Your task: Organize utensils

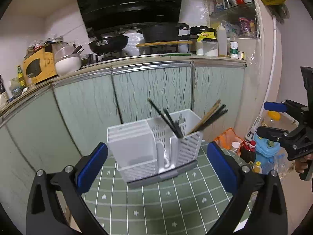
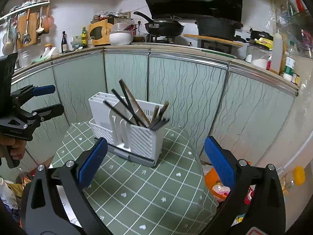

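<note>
A white slotted utensil holder stands on a small table with a green checked cloth; it also shows in the right wrist view. Several black and wooden chopsticks lean out of its compartment, seen from the right wrist too. My left gripper is open and empty, just in front of the holder. My right gripper is open and empty, also in front of it. Each gripper shows in the other's view, the right one and the left one.
Pale green cabinet doors stand close behind the table. The counter above holds a pan, a pot, a white bowl and bottles. Bottles and an orange bag sit on the floor at the right.
</note>
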### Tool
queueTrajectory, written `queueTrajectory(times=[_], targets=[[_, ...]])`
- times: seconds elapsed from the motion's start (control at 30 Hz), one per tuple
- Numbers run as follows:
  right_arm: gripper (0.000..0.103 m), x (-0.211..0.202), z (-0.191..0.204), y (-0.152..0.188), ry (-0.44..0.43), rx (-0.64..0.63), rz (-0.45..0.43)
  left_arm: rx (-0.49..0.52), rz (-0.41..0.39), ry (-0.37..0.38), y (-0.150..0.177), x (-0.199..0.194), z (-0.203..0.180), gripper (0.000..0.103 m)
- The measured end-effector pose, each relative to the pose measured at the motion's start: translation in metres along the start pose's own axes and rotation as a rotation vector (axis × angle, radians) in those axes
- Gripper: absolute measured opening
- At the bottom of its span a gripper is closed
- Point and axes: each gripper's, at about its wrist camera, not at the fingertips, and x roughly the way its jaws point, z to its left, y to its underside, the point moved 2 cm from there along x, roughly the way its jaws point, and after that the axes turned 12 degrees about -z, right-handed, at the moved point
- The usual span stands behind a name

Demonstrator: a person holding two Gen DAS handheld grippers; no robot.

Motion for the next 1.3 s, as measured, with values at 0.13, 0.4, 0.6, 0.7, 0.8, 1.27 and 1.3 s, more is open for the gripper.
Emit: queueTrajectory(times=[0.13, 0.4, 0.6, 0.7, 0.8, 1.27, 1.3], targets=[[0.095, -0.017, 0.011, 0.018, 0.025, -0.026, 0.005, -0.025, -0.011, -0.047, 0.022, -0.023, 0.0, 0.099], [0.095, -0.041, 0.024, 0.055, 0.066, -0.021, 0.011, -0.005, 0.029, -0.149, 0.072, -0.048, 0.007, 0.099], [0.095, -0.051, 0.032, 0.081, 0.118, 0.014, 0.029, -0.019, 0.058, -0.211, 0.102, -0.06, 0.014, 0.099], [0.095, -0.055, 0.037, 0.097, 0.135, 0.026, 0.039, -0.041, 0.07, -0.239, 0.113, -0.067, 0.016, 0.099], [0.095, -0.057, 0.04, 0.11, 0.163, 0.025, 0.054, -0.066, 0.093, -0.263, 0.124, -0.073, 0.016, 0.099], [0.095, -0.061, 0.043, 0.142, 0.157, 0.073, 0.104, -0.079, 0.119, -0.329, 0.147, -0.091, 0.009, 0.099], [0.095, -0.061, 0.044, 0.142, 0.157, 0.072, 0.105, -0.079, 0.121, -0.331, 0.148, -0.092, 0.009, 0.099]])
